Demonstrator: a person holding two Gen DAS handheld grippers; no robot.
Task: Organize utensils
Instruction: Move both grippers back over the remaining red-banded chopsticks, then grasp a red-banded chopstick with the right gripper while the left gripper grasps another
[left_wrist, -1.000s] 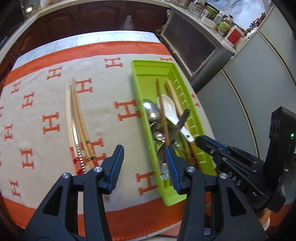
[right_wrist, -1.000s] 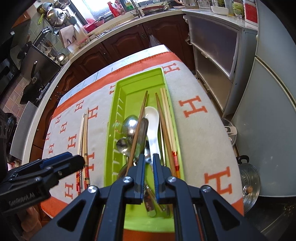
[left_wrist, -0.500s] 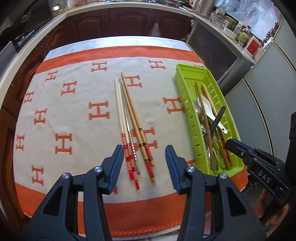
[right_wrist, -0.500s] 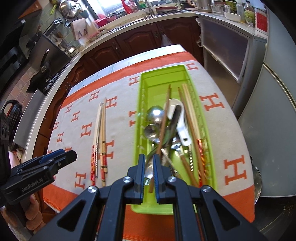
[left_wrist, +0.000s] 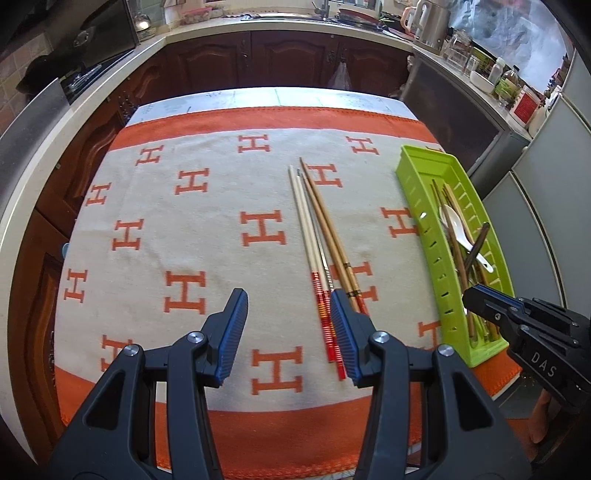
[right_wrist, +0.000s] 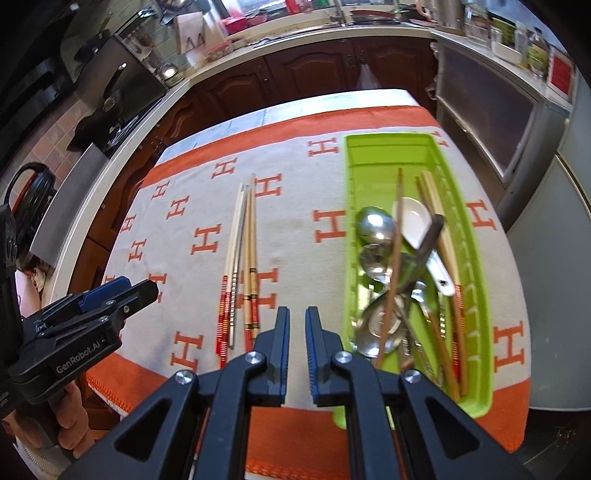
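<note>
Kitchen table (left_wrist: 207, 99), loose chopsticks (left_wrist: 317, 236)

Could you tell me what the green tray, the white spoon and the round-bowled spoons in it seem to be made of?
Green tray: likely moulded plastic, uniform bright colour, ribbed wall. White spoon: glossy, probably ceramic, possibly plastic. Round-bowled spoons: polished metal, mirror-like reflections.
</note>
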